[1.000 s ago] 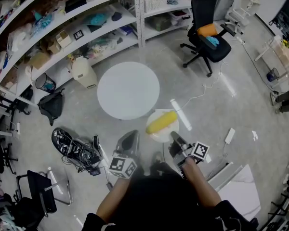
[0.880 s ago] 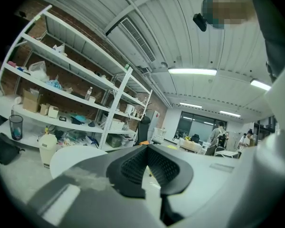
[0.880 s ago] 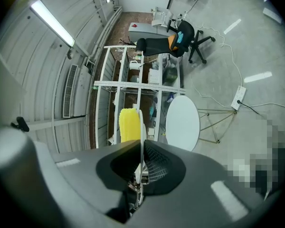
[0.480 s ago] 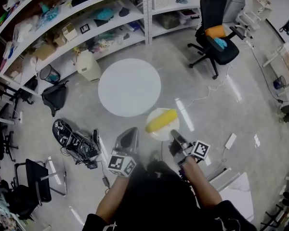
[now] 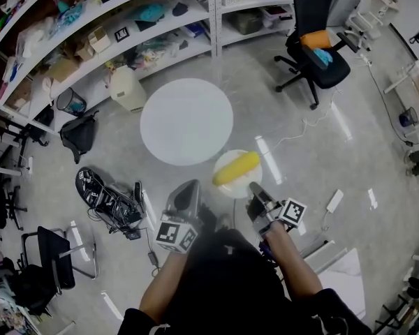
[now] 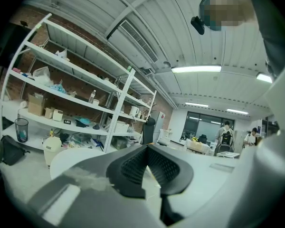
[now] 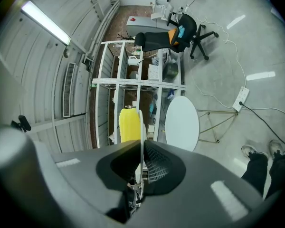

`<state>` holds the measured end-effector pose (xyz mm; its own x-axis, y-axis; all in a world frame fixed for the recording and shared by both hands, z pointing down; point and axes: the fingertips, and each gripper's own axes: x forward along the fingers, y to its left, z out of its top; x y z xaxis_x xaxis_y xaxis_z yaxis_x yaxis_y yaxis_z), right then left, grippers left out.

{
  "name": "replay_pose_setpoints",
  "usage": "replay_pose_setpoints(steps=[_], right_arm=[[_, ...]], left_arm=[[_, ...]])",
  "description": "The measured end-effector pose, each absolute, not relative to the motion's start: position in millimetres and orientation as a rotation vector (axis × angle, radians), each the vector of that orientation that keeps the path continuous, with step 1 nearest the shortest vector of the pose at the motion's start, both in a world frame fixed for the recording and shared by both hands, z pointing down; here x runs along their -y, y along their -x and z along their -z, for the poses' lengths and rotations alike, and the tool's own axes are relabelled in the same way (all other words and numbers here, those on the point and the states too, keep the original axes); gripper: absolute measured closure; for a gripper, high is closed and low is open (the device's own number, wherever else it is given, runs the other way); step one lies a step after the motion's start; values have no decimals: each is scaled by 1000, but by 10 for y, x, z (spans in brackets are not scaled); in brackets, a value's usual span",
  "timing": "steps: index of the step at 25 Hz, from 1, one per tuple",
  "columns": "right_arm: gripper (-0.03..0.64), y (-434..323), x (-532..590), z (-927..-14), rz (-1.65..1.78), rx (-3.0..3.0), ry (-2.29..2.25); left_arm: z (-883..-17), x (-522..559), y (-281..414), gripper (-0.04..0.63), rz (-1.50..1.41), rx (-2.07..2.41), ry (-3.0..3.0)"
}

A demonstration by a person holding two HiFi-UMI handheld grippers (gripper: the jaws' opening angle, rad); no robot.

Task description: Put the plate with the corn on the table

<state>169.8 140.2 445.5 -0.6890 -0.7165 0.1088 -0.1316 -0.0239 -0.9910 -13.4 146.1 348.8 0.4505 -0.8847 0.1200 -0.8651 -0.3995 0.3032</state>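
I'm working in a lab-cum-storeroom. Beyond my fingers stand long white shelves crammed with boxes and bags, a round white counter, a rolling office chair and loose cables on a bare concrete floor.

office chair | cluttered shelves | black bag | power strip, probably

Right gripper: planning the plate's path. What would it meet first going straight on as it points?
Likely the round white table, just beyond the plate it holds; depth is unclear.
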Motion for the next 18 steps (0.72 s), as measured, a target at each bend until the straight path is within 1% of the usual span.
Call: replay_pose_setpoints(steps=[8,18], right_arm=[[594,-1654,-1191,-4488,1760,-1803,893],[594,-1425,-873,-4525,1738,-1807,902]], left_arm=[[-3537,-1190,144,591,101,1461,-2385],[-3632,-745,381,591,105,1410,-2393]])
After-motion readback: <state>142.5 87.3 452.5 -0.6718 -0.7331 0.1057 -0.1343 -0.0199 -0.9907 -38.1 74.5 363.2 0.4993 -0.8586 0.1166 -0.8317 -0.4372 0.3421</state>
